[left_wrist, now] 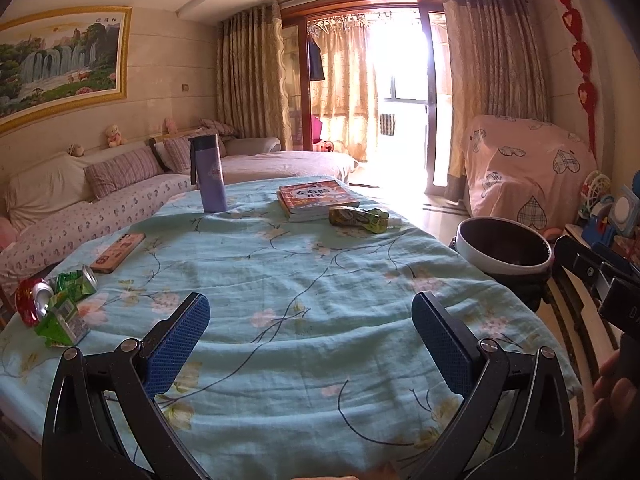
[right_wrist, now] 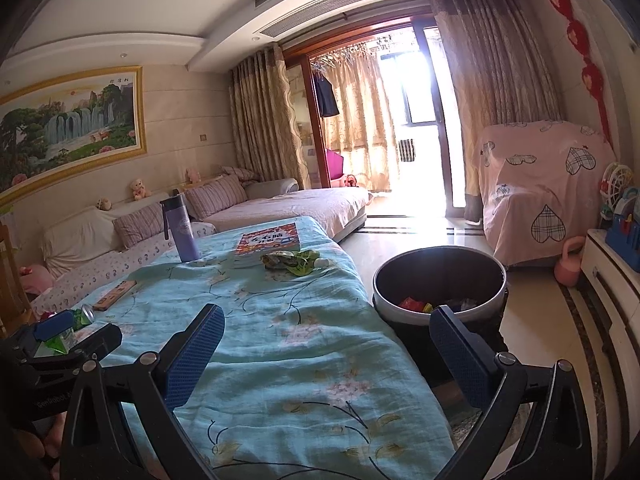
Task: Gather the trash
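Both the left gripper [left_wrist: 311, 344] and right gripper [right_wrist: 327, 354] gape wide and empty, ready; cans [left_wrist: 60, 292] lie left, bin [right_wrist: 438, 280] right for dropping.

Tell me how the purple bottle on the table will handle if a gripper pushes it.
The bottle stands tall and narrow on soft, wrinkled cloth, so a high push would probably tip it. Once down, its round body could roll. Its smooth wall may slip in the pads.
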A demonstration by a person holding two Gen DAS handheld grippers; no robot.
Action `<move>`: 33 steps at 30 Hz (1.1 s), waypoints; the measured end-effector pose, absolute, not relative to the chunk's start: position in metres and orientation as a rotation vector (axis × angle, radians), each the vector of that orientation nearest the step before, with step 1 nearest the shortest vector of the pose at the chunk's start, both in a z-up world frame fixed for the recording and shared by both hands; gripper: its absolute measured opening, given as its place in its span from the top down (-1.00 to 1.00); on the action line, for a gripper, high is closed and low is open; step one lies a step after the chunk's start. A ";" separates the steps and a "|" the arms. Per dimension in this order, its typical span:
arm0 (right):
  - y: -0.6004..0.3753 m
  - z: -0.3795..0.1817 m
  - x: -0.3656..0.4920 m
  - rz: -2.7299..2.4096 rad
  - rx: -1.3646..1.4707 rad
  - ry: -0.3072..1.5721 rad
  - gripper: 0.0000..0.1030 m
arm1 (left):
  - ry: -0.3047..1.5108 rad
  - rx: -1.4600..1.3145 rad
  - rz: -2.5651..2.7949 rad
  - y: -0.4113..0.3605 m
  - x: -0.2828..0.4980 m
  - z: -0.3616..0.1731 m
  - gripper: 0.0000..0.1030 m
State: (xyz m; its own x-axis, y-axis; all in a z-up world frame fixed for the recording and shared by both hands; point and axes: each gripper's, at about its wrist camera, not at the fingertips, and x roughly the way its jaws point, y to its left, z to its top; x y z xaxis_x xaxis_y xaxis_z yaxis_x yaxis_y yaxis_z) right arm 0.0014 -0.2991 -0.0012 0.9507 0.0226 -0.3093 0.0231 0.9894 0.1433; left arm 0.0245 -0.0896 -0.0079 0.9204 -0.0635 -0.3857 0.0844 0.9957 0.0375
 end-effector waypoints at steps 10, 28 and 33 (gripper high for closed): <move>-0.294 -0.002 0.003 0.005 0.128 0.337 -1.00 | 0.399 0.044 -0.082 -0.086 0.022 -0.008 -1.00; -0.295 0.003 -0.001 0.002 0.122 0.318 -1.00 | 0.387 0.051 -0.076 -0.088 0.019 -0.006 -1.00; -0.294 0.005 -0.002 -0.003 0.114 0.315 -1.00 | 0.389 0.051 -0.078 -0.089 0.020 -0.005 -1.00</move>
